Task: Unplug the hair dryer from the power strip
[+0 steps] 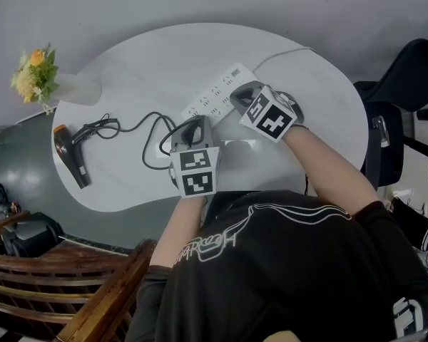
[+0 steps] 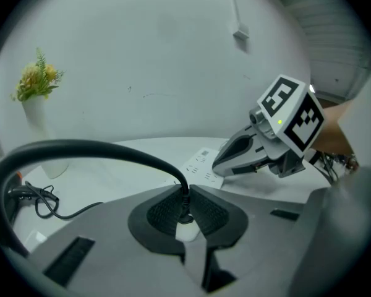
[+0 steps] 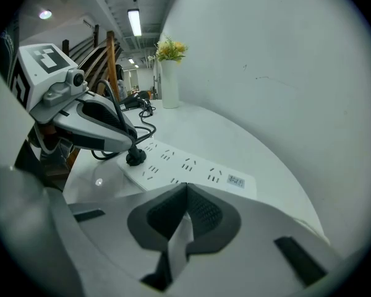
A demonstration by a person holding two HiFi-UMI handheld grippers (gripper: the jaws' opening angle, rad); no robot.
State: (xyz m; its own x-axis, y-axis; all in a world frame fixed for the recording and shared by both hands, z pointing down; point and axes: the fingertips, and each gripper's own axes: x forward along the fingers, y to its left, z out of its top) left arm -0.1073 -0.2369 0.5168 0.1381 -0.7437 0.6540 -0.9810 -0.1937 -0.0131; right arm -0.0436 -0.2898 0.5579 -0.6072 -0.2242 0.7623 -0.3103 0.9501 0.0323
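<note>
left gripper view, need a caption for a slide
The left gripper clamps the black cord, right gripper at the power strip.

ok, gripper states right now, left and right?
Left gripper: closed on the hair dryer cord, just above its plug.
Right gripper: closed, nothing between its jaws; tip at the power strip.
</note>
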